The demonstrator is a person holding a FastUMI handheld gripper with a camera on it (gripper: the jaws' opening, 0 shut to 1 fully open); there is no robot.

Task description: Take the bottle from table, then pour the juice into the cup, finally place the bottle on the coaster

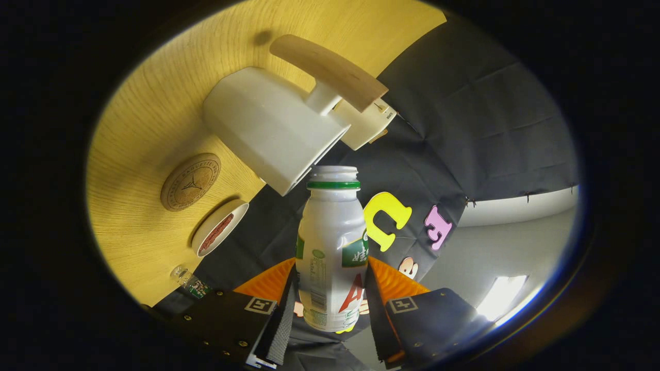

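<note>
Gripper (pixel 330 309) is clamped on the bottle (pixel 332 247), both fingers pressing its lower body from either side, and the whole view is rolled hard over, so my read is mid-pour. The bottle is small, thin-walled white plastic with a glossy label: probably light, slightly squeezable, slick at the label. A low-body hold looks right; squeezing harder risks denting it. Its open mouth with the green ring points at the cup (pixel 270 126), a white mug with a wooden handle (pixel 330 69), rim just beyond the mouth; can't tell if juice is flowing. On the table beside the cup: the round cork coaster (pixel 191 181), bare, then a small white dish (pixel 219 228) with something red in it. Table (pixel 149 103) is pale wood-grain laminate, smooth. Beyond it hangs black cloth booth wall, with a pale room wall past that.
</note>
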